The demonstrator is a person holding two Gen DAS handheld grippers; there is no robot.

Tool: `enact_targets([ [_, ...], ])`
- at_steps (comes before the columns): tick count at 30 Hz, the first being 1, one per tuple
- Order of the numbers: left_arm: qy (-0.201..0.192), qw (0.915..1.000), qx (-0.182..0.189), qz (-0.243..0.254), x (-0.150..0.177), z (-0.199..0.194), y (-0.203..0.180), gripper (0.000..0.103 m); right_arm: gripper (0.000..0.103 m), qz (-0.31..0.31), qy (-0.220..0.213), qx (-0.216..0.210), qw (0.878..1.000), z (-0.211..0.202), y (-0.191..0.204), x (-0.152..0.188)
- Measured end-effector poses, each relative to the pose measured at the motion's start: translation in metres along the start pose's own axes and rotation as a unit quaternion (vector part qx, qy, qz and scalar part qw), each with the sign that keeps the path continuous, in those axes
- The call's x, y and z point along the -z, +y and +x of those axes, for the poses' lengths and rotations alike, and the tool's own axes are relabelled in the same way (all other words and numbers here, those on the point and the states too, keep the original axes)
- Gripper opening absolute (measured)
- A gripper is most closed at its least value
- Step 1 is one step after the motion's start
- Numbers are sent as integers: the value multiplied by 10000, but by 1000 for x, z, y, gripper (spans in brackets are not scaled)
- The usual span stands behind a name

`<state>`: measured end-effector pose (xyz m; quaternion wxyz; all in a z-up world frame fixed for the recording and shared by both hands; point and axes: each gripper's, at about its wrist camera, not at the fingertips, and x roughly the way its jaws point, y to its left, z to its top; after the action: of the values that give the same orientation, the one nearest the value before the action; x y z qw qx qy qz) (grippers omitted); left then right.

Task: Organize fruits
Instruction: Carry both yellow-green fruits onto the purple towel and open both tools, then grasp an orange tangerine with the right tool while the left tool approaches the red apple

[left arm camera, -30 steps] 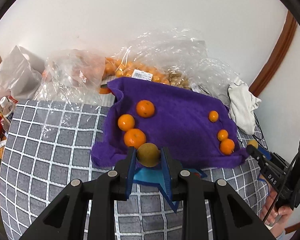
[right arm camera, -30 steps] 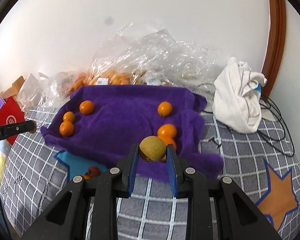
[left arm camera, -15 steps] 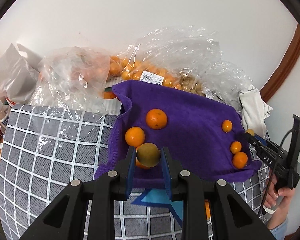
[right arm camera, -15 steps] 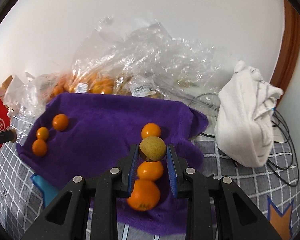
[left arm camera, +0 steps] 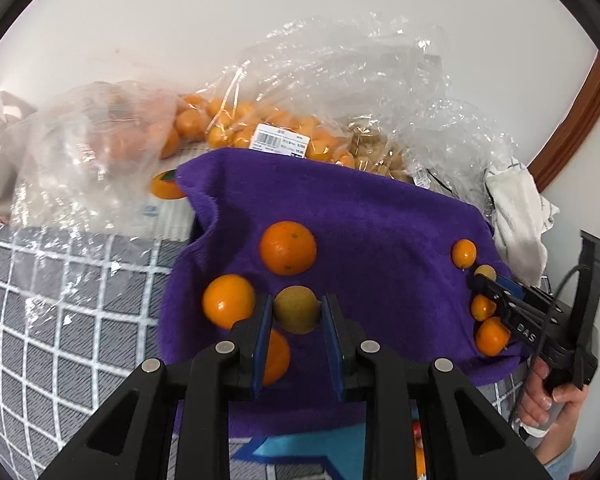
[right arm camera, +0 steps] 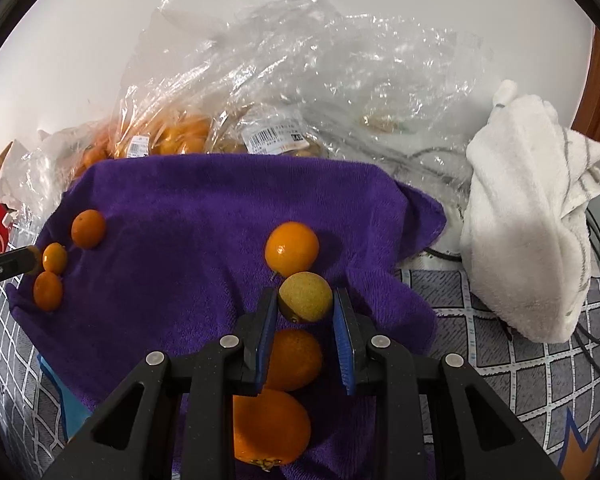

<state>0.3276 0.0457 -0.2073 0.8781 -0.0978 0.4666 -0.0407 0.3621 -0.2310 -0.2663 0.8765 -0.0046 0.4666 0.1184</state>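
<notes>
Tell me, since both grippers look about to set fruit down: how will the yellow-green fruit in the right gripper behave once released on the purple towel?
The yellow-green fruit is round, so it may roll. The purple towel looks plush and rumpled, which probably checks that. Oranges close by could be nudged.

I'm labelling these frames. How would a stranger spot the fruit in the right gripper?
Find the purple towel spread on the checked cover. Near its right edge runs a line of oranges; the yellow-brown fruit sits clamped between blue-padded fingers, the only non-orange one there.
</notes>
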Motion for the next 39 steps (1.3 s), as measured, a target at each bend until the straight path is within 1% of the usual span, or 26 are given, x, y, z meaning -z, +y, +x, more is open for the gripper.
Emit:
enact_targets([
  [2,5,9999,-136,18,-2,7,-3,24,28,-22,10,3,10000,1,0,-1],
  [6,0,9995,-284,124,-2,18,-8,24,28,-102,2,35,9999,-5,3,0],
  [8,46,9994,-297,153,-2,23,-9,24,30,-98,-45,52,9999,-11,3,1],
  [10,115,9994,-285,144,-1,28,-9,24,42,-57,-93,21,9999,-17,2,0],
  [11,133,9994,-288,132,-1,29,-9,24,43,-44,-124,29,9999,-20,2,0],
  [17,189,9991,-369,89,1,34,-6,24,43,-13,-274,96,9996,-45,8,11],
  [19,243,9989,-404,82,0,32,-6,27,43,-2,-316,103,9994,-53,12,16],
  [21,225,9991,-349,67,0,26,-6,30,43,25,-346,82,9994,-62,17,22],
  [23,134,9994,-313,75,1,13,-7,30,43,8,-337,76,9994,-69,22,27],
  [27,-73,9995,-266,139,5,-14,-6,43,43,10,-317,94,9995,-85,29,43],
  [31,-214,9994,-258,128,17,-40,-1,45,43,63,-321,23,9995,-99,39,59],
  [36,-257,9992,-293,26,37,-64,8,46,43,-19,-173,-181,9997,-98,62,79],
  [39,-289,9990,-349,-15,50,-76,16,49,43,-125,-44,-506,9986,-94,83,94],
])
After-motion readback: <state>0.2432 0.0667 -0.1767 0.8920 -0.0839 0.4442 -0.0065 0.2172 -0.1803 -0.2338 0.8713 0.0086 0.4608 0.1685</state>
